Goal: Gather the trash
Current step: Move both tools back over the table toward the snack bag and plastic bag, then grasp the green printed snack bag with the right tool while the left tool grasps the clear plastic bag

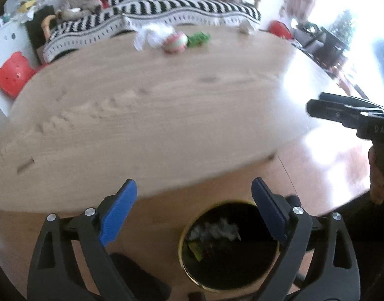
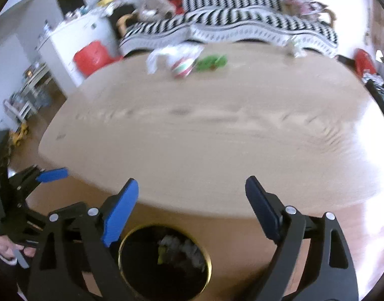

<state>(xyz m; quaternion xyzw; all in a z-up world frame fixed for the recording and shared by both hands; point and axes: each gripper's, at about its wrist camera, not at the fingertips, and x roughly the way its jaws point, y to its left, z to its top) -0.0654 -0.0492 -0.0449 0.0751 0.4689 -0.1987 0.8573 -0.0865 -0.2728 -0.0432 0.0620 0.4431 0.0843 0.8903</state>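
Both the left gripper and right gripper hang spread and empty above the round gold-rimmed black bin. The crumpled white paper, striped ball and green wrapper lie at the far edge of the light wooden worktop. A hasty reach could nudge them off.

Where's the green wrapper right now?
In both wrist views the green wrapper lies at the far edge of the wooden table, just right of the pink-and-green ball, in front of the striped sofa.
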